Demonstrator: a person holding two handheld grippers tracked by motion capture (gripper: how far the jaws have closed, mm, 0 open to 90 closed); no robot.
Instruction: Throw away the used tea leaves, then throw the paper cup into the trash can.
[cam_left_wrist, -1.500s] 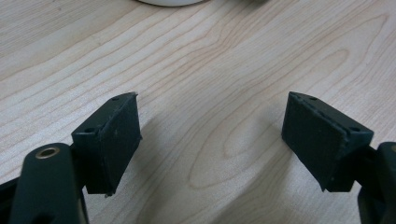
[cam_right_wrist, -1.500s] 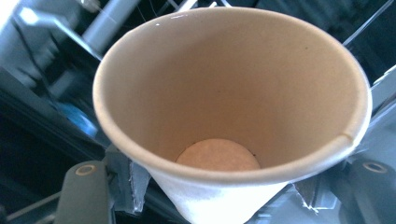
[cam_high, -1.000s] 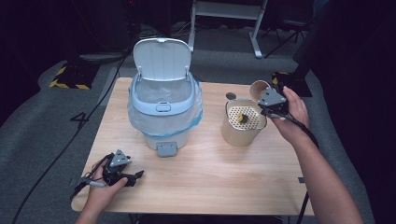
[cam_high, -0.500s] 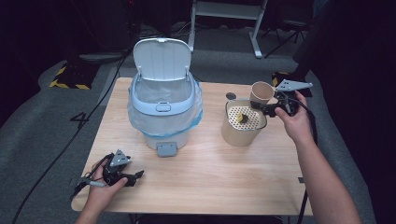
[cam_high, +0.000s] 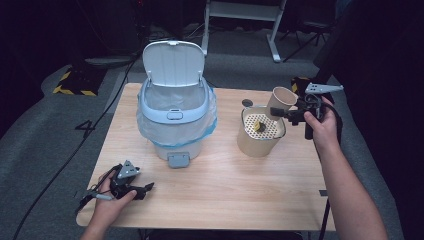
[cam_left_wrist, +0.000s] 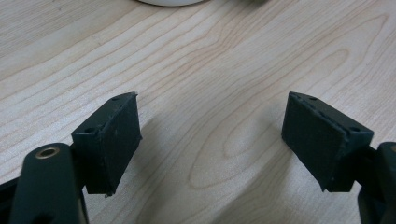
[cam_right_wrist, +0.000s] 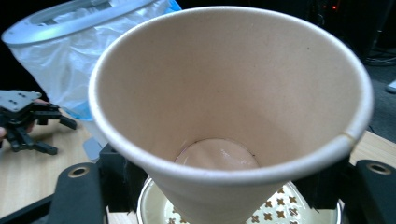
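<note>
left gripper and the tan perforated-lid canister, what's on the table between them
Only bare wooden table in the high view between the left gripper and the tan canister.

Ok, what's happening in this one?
A person holds a gripper in each hand at a wooden table. The right gripper is shut on a paper cup, held above a tan container with a perforated insert. The cup looks empty. The left gripper rests open on the table. A lined bin stands with its lid up.

You work in a lab-like recording room: a light wooden table (cam_high: 225, 200) on grey carpet (cam_high: 40, 135), black cables (cam_high: 60, 165), and hazard-striped tape (cam_high: 75, 91).
</note>
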